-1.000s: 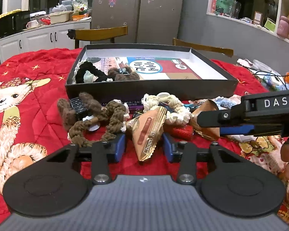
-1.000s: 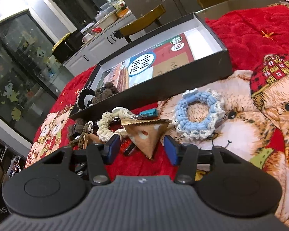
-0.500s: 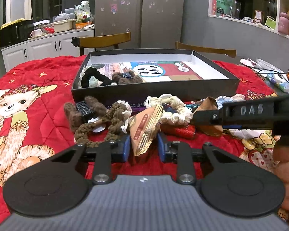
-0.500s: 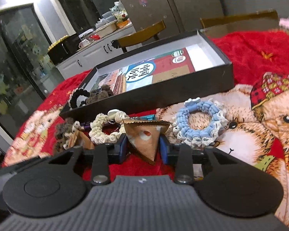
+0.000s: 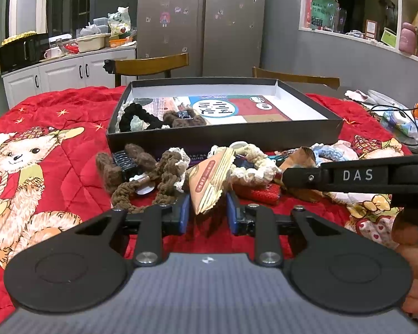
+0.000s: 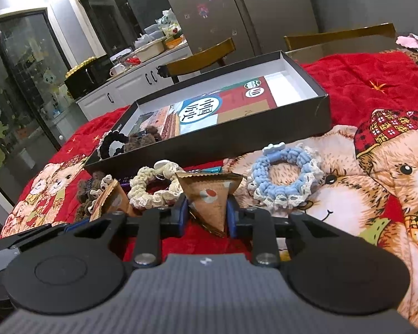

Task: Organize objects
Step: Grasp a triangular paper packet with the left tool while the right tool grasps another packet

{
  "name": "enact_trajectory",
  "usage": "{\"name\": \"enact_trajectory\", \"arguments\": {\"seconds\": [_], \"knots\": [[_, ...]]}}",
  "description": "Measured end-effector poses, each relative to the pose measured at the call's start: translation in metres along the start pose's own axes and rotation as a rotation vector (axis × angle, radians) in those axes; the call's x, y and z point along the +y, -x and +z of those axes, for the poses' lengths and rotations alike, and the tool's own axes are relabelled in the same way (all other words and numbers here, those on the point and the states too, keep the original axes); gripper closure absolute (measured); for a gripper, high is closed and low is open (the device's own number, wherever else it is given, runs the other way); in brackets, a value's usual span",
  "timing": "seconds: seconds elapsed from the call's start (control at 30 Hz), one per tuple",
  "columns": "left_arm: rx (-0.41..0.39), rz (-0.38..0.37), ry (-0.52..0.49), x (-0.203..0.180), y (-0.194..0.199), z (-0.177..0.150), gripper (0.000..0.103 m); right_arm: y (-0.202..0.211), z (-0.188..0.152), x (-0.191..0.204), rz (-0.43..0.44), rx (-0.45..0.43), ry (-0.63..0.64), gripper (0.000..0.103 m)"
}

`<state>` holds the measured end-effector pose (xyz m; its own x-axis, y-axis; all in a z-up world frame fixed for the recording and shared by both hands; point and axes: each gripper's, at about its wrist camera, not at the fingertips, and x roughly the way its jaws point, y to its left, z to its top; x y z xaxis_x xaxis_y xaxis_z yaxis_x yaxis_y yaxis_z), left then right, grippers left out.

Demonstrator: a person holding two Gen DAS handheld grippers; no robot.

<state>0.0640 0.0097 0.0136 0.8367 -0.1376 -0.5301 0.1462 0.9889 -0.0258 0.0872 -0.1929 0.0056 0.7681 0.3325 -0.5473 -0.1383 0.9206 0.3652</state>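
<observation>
Left wrist view: sits low behind its own fingers, close over the red quilt (image 5: 69, 128), facing the near long wall of the black box (image 5: 225, 135) almost square-on, kitchen cabinets beyond. Right wrist view: same low, close stance, but faces the black box (image 6: 209, 144) obliquely, from its right end, rolled slightly. Shared: box, cream scrunchie (image 5: 253, 164) (image 6: 153, 192), both triangular packets, wooden chairs.

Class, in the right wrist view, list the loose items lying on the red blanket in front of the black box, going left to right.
Brown scrunchie → cream scrunchie → triangular snack packet → blue scrunchie.
</observation>
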Motion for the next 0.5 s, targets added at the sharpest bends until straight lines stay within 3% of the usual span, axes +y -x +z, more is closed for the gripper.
{"name": "enact_trajectory", "arguments": {"seconds": [0.5], "knots": [[-0.042,-0.001,-0.008,-0.002,0.008,-0.002,0.072,0.018,0.002,0.006,0.002,-0.099,0.041,0.072]]}}
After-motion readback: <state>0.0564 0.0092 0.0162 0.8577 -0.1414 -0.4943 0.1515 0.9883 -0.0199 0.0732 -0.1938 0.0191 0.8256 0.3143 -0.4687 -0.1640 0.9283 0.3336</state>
